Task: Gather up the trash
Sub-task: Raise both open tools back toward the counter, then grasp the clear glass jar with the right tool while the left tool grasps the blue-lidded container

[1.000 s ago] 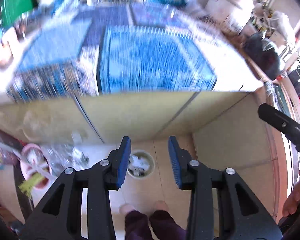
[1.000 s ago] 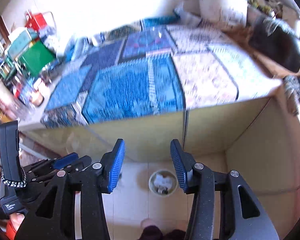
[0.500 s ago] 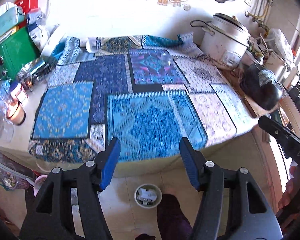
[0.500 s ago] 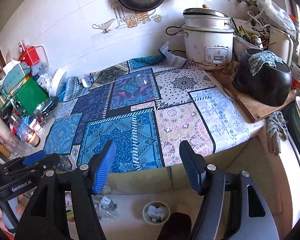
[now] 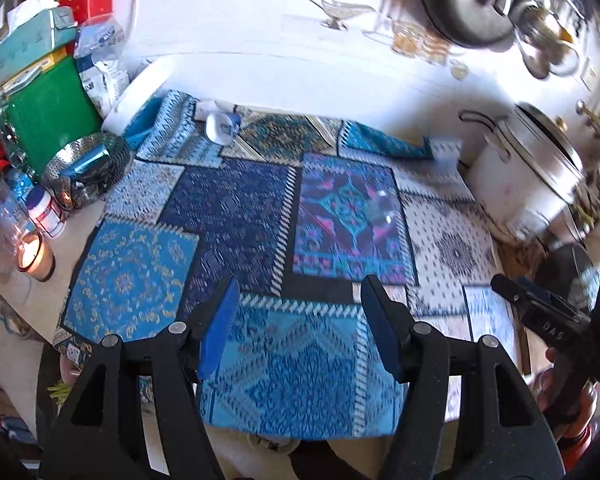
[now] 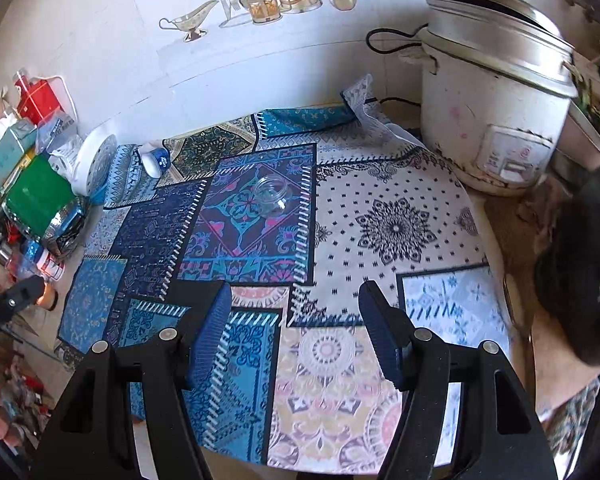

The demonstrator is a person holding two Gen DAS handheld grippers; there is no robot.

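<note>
A clear plastic cup (image 6: 272,195) lies on its side on the patchwork cloth (image 6: 396,240) of the counter, far ahead of my right gripper (image 6: 294,316), which is open and empty. In the left wrist view the cup (image 5: 381,209) is a faint blur. A small white and blue cup (image 5: 219,128) lies tipped at the back left by the wall; it also shows in the right wrist view (image 6: 156,160). My left gripper (image 5: 298,312) is open and empty above the cloth's near part. The rim of a bin (image 5: 272,442) on the floor peeks out under the counter edge.
A white rice cooker (image 6: 496,92) stands at the back right. A black pot (image 6: 580,264) sits at the right edge. A green box (image 5: 48,120), a steel steamer basket (image 5: 88,168), bottles and a lit candle (image 5: 34,256) crowd the left side.
Both grippers have risen from the floor bin up over the counter and moved forward over the cloth. Their jaws have opened wider.
</note>
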